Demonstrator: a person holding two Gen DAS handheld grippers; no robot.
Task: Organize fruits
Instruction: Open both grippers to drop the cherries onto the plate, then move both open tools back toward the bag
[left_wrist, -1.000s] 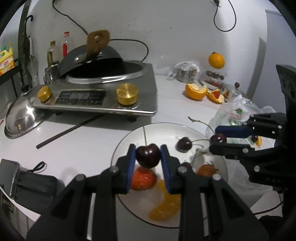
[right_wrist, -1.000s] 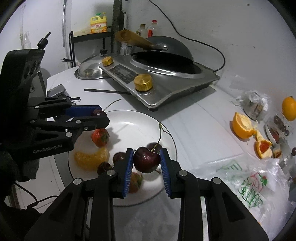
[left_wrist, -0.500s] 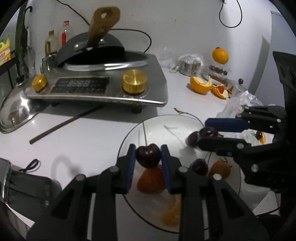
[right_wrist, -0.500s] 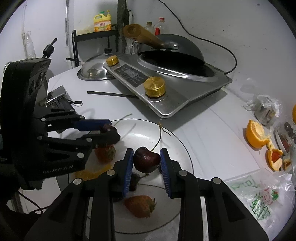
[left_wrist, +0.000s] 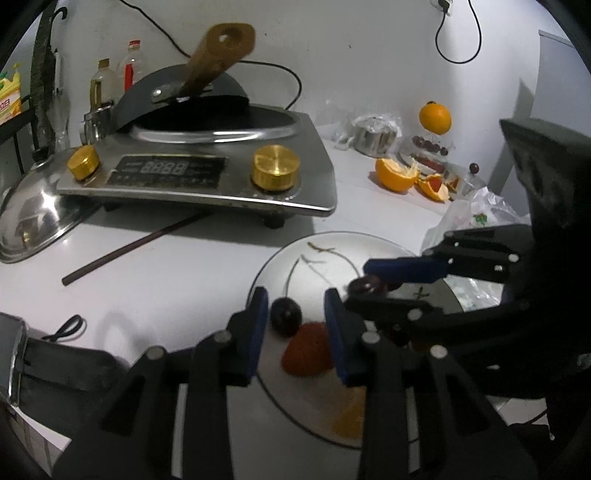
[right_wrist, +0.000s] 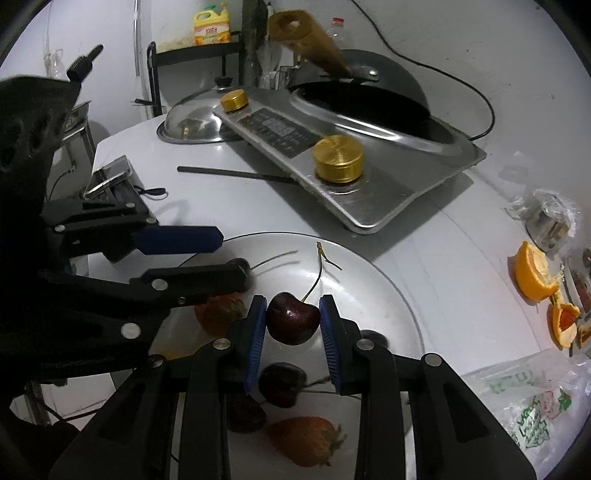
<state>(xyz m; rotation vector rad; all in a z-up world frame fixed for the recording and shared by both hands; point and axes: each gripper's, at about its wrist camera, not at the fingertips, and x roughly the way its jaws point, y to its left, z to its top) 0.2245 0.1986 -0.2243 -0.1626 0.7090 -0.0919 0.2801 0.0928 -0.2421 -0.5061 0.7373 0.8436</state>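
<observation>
The left gripper (left_wrist: 295, 314) has just been opening, its jaws now clear of the dark stemmed cherry (left_wrist: 285, 316) between them, so it settles near the round white plate's (left_wrist: 373, 245) edge; the right gripper (right_wrist: 292, 325) is clamped on another dark cherry (right_wrist: 293, 323) above the plate's middle.

A dark red cherry (left_wrist: 285, 316) with a long stem lies on the round plate (left_wrist: 295, 251), just beside a strawberry (left_wrist: 308, 350) and nearer the plate's left rim. A second dark cherry (right_wrist: 293, 322), glossy and stem up, is held above the plate's middle, over another cherry (right_wrist: 280, 384) and a second strawberry (right_wrist: 304, 439). An orange segment (left_wrist: 349, 419) lies near the plate's front rim.
</observation>
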